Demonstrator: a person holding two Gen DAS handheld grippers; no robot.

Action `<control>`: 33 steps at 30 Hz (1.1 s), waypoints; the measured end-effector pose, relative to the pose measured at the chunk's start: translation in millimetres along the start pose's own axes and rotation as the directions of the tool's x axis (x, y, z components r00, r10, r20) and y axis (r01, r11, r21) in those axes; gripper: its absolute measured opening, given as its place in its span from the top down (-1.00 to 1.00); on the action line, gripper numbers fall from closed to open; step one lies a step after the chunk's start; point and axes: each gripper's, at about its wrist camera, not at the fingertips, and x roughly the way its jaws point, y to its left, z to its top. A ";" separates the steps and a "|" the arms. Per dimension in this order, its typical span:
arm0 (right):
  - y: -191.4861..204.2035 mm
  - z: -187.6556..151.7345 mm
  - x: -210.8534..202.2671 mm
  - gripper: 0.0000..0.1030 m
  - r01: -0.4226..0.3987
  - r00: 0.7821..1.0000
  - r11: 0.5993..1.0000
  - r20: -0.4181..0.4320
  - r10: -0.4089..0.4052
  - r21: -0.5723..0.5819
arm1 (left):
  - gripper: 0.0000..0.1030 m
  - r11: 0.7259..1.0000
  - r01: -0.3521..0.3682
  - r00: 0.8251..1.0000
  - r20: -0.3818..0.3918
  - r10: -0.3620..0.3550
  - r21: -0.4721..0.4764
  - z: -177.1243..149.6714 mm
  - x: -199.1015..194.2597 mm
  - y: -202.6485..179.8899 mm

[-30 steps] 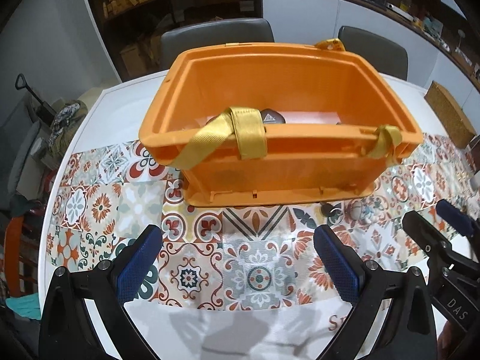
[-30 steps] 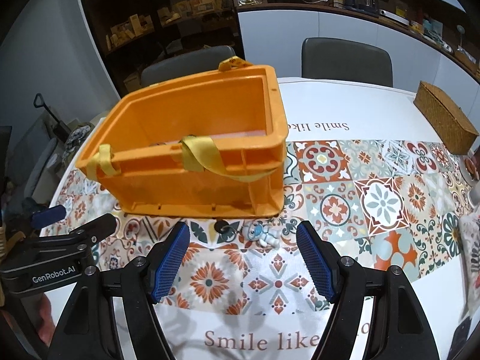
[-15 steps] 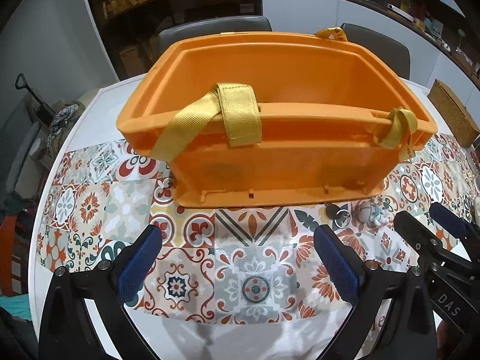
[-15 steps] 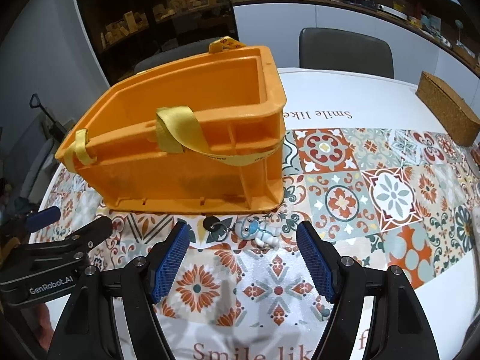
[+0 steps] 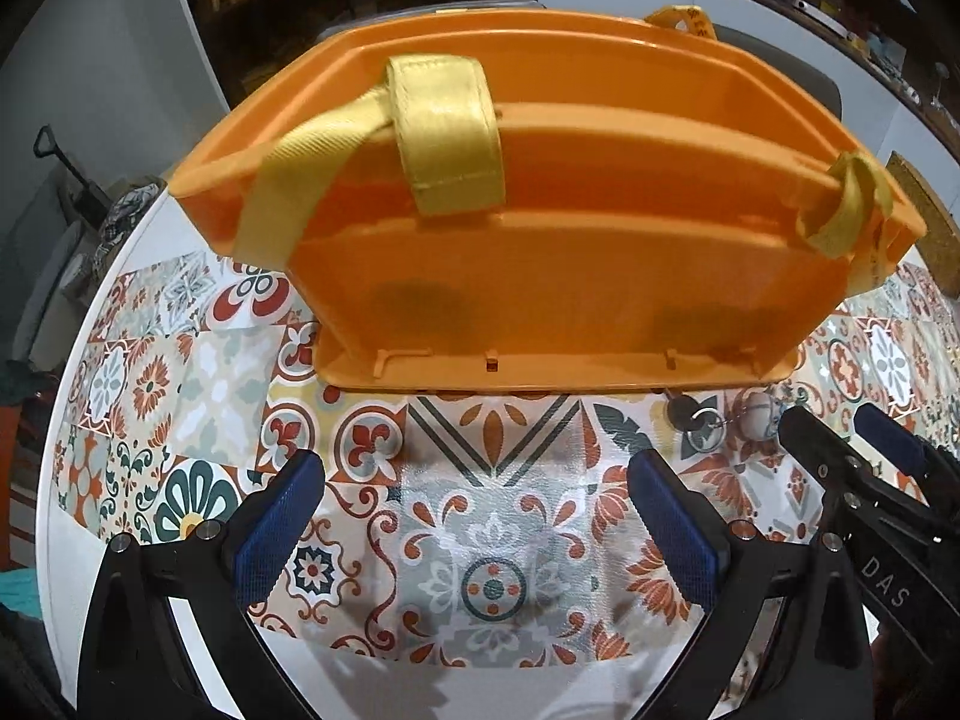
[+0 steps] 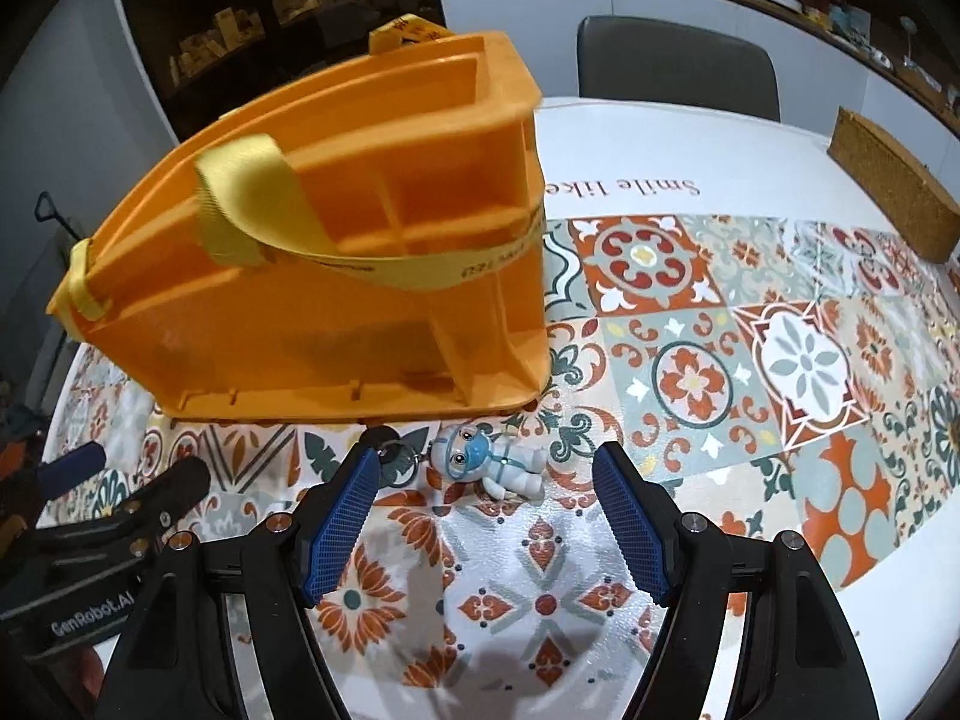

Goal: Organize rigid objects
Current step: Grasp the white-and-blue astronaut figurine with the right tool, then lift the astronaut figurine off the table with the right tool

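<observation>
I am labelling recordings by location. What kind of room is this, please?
Probably a meeting or dining room in a workshop-like office: a white table with a tiled-pattern cloth, grey chairs around it, and dark shelves crowded with small items behind.

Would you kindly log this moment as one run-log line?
left gripper: open, empty | right gripper: open, above figurine keychain | bin: on table

The left gripper (image 5: 477, 516) hung over the patterned tablecloth (image 5: 492, 540), its blue pads spread wide with nothing between them. Ahead stood the orange bin (image 5: 558, 252), a yellow strap (image 5: 444, 132) draped over its near rim. By its right corner lay a small keychain figure (image 5: 753, 414), close to the right gripper (image 5: 852, 450).
</observation>
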 end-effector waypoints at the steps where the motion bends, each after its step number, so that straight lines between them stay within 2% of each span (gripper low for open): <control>1: 0.2 0.0 2.1 -0.43 0.001 1.000 1.000 -0.002 -0.001 -0.002 | -1.00 1.000 -0.002 1.000 -0.002 0.002 0.004 0.0 1.5 -0.9; 11: -2.9 3.5 30.0 -0.40 0.002 0.999 1.000 -0.048 0.000 0.031 | -1.00 1.000 -0.001 0.999 -0.043 0.001 0.013 1.3 17.3 -2.6; 21: -2.2 5.5 50.4 -0.15 -0.005 0.997 0.999 -0.079 0.008 0.047 | -1.00 1.000 -0.012 0.999 -0.049 0.012 0.009 4.5 24.5 1.1; 25: -0.1 6.5 52.5 -0.08 -0.003 0.997 0.999 -0.082 0.007 0.052 | -1.00 1.000 -0.010 0.999 -0.051 0.010 0.001 6.1 27.5 4.2; 33: -1.1 -2.2 41.8 -0.07 -0.006 0.996 0.998 -0.084 0.012 0.068 | -1.00 1.000 -0.003 0.999 -0.050 0.003 -0.004 4.2 22.7 3.7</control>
